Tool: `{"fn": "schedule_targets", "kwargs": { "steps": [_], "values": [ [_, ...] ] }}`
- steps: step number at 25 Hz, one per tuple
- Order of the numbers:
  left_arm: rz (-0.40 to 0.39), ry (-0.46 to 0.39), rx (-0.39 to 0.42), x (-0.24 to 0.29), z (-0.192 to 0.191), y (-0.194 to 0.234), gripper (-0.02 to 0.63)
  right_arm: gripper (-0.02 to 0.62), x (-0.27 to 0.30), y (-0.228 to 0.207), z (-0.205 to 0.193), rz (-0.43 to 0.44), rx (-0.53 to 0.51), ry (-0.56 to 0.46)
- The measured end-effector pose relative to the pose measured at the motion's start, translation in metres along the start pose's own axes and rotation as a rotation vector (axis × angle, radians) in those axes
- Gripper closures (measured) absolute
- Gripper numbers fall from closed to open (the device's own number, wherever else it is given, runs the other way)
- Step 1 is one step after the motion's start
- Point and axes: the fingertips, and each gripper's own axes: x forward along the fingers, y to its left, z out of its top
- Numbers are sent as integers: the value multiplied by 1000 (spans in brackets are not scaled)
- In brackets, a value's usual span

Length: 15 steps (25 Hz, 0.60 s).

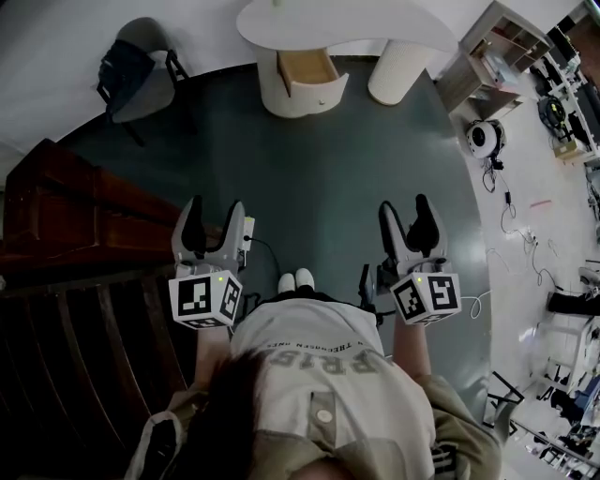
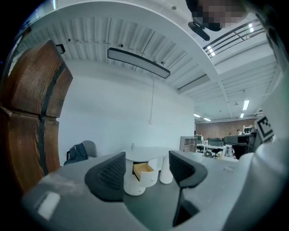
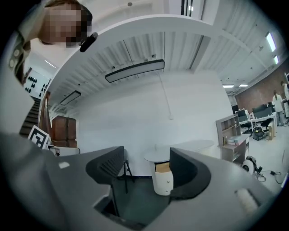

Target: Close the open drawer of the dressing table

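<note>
A dark grey floor covering (image 1: 328,178) is being taken up at its left edge by a tall dark wooden cabinet (image 1: 56,211), and at its far edge by the white dressing table (image 1: 356,21), which is being carried on two round pedestals. Near the far left corner, a grey chair (image 1: 155,89) is being weighed down by a dark backpack (image 1: 122,66). An open shelf unit (image 1: 492,52) is being kept off the covering, on the pale floor just past its far right corner. The drawer (image 1: 309,70) is being left pulled out of the left pedestal, toward the person, with its wooden inside showing and its white rounded front standing clear of the pedestal. The left gripper (image 1: 216,208) and the right gripper (image 1: 406,206) are being held side by side near the near edge, well apart from the dressing table and pointed toward it. On each gripper the black fingers are being held wide apart with nothing gripped; only the distant drawer is being framed in the gap. A pair of white shoes (image 1: 296,280) is being seen between the two grippers.
</note>
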Motion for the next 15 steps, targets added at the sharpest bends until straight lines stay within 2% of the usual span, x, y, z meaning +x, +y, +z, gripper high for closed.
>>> {"fn": "schedule_targets", "kwargs": {
  "steps": [2,15],
  "values": [
    [-7,-10,-8,0,4,2,273,276,0,1,1,-8,-6,2],
    [-39,3,-7,8,9,15,272,268,12,14,7,-5,-25,4]
  ]
}}
